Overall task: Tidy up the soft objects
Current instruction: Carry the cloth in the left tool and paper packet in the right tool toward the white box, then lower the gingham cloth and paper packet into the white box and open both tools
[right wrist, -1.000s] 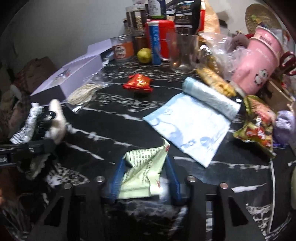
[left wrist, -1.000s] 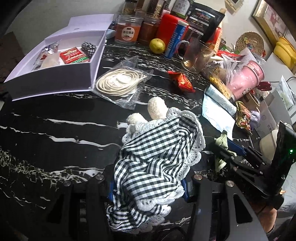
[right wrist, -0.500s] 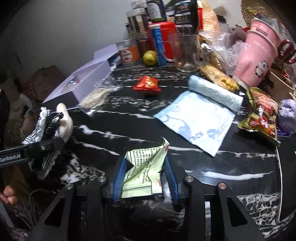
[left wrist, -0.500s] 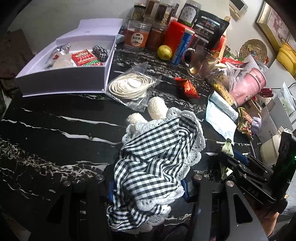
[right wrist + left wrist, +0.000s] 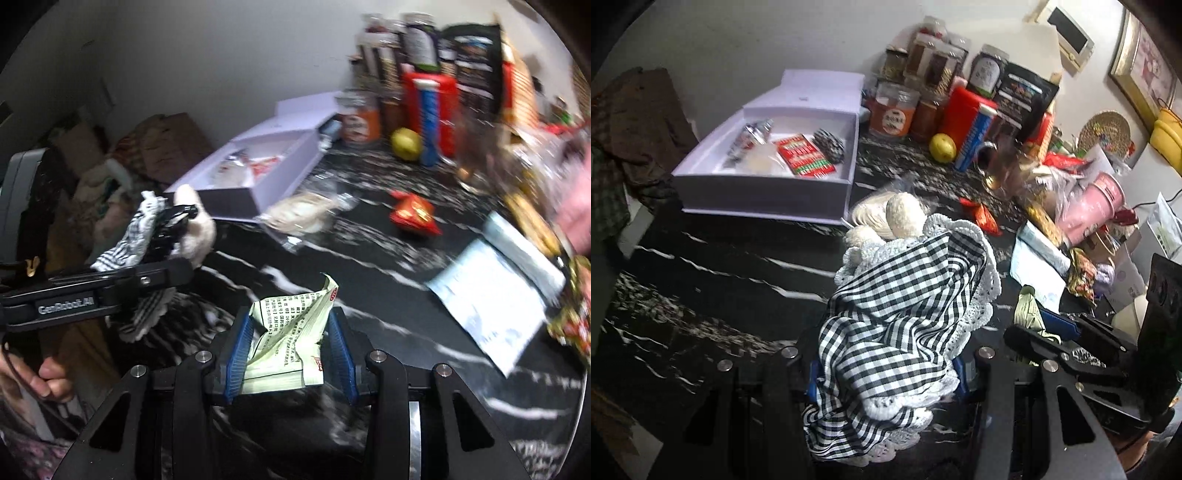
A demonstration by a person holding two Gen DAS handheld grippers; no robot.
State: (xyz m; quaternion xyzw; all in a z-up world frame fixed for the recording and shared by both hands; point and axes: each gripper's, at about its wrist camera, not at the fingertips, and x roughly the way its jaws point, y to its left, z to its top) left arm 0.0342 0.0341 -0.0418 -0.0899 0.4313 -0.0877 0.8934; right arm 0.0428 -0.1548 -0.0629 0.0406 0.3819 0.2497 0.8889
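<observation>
My left gripper [image 5: 886, 369] is shut on a plush toy in a black-and-white checked dress [image 5: 905, 295] and holds it above the black marble table [image 5: 701, 295]. The toy also shows at the left of the right wrist view [image 5: 155, 229]. My right gripper [image 5: 291, 343] is shut on a pale green snack packet [image 5: 291, 347], also visible in the left wrist view [image 5: 1028, 310]. An open white box [image 5: 764, 192] with several small items stands at the back left, and it shows in the right wrist view too [image 5: 266, 173].
A bagged coil of cord [image 5: 306, 214] lies beside the box. A red snack packet [image 5: 413, 214], a blue-white plastic bag [image 5: 495, 295], a lemon [image 5: 942, 147], jars [image 5: 894, 110], a glass mug [image 5: 1001, 166] and a pink cup [image 5: 1089, 206] crowd the back and right.
Both grippers have lifted and moved left toward the white box with their loads. The box now looks nearer and more central in both views.
</observation>
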